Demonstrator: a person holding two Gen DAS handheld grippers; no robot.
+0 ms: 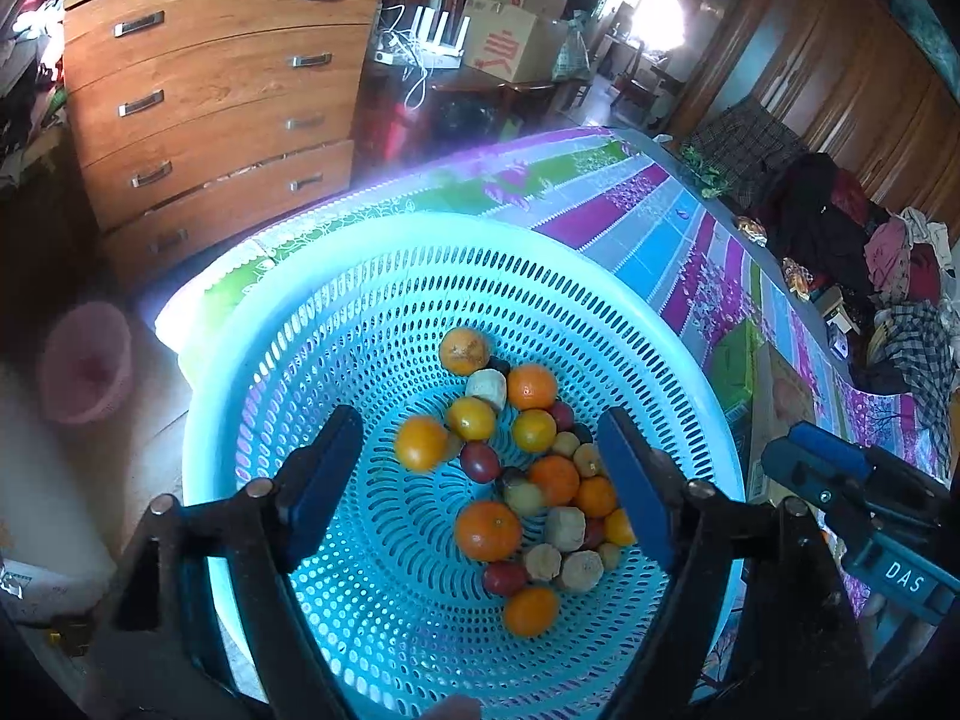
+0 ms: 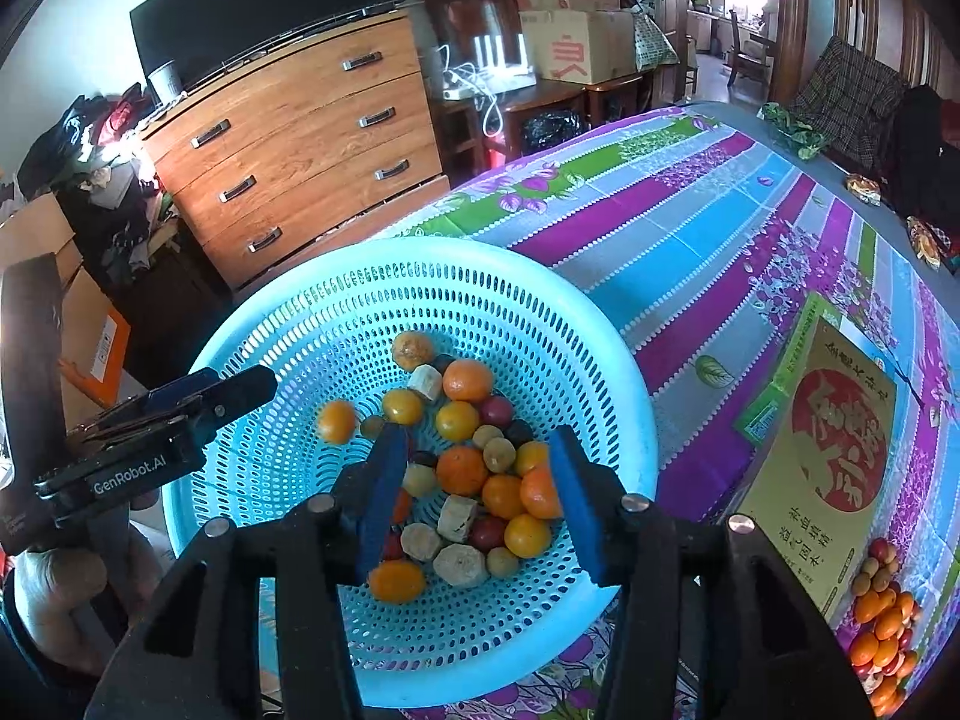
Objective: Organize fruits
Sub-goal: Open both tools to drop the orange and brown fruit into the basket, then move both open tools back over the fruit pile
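Oranges, dark red fruits and pale beige pieces, the fruits, are lying heaped in the bottom of a perforated turquoise basket; the left gripper is hovering above them with fingers spread wide, holding nothing; the right gripper is hanging likewise, wide and empty, over the heap; the basket is sitting on a floral striped tablecloth, beside a yellow-green box bearing Chinese characters; a wooden dresser is standing behind; the grippers are reading "GenRobot.AI" and "DAS".
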